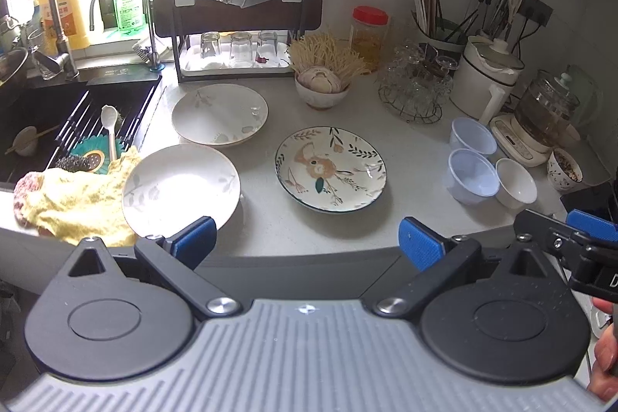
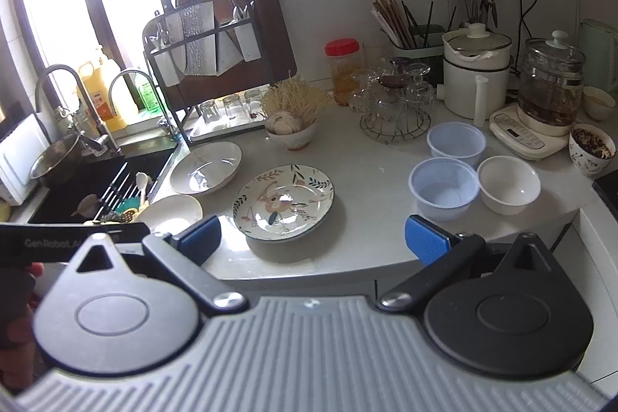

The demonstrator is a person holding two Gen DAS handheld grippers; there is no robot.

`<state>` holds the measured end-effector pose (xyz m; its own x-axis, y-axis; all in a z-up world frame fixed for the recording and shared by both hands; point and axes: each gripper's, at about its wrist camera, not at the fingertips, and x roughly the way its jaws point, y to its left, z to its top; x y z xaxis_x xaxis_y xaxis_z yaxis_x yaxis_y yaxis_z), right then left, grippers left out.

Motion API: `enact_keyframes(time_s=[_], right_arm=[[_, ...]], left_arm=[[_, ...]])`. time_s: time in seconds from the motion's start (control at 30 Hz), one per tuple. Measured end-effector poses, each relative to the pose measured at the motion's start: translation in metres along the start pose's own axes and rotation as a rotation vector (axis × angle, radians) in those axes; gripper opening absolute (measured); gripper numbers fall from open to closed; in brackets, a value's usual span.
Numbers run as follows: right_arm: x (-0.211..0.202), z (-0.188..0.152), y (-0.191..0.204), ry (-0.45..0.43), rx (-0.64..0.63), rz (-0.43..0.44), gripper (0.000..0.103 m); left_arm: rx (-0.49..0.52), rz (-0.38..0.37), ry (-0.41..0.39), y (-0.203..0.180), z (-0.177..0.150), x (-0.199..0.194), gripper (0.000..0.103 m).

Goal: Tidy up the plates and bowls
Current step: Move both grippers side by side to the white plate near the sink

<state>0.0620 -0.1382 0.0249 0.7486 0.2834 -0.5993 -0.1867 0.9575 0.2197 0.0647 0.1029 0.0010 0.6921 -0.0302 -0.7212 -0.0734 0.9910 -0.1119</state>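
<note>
Floral plate (image 1: pixel 331 168) on counter (image 1: pixel 405 149), ahead of open left gripper (image 1: pixel 307 242)

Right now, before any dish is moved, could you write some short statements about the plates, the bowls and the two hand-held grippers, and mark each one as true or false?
1. The round flower-patterned ceramic plate lies flat on the grey countertop. True.
2. The two translucent bluish plastic bowls are nested together. False: they stand side by side.
3. The left hand-held gripper is open and empty. True.
4. The right hand-held gripper grips the small plain white ceramic bowl. False: it is open and empty.
5. Three plates are stacked. False: each lies separately.
</note>
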Motion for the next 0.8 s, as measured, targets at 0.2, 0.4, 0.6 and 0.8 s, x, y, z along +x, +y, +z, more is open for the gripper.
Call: enact_keyframes(time_s=[0.2,0.4,0.6,0.8], right_arm=[[0.031,0.010,0.030,0.018,0.031,-0.021,0.103],[0.062,0.019,0.061,0.037,0.055,-0.025,0.103],[0.089,0.028,0.095,0.038,0.099,-0.055,0.103],[0.115,0.029,0.133,0.043,0.151,-0.074,0.103]], left_arm=[[0.024,-0.015,0.015,0.042,0.028,0.022,0.102],[0.019,-0.043,0.040,0.087,0.051,0.050,0.102],[0.039,-0.090,0.066,0.130,0.076,0.076,0.102],[0.080,-0.137,0.095,0.175,0.097,0.099,0.102]])
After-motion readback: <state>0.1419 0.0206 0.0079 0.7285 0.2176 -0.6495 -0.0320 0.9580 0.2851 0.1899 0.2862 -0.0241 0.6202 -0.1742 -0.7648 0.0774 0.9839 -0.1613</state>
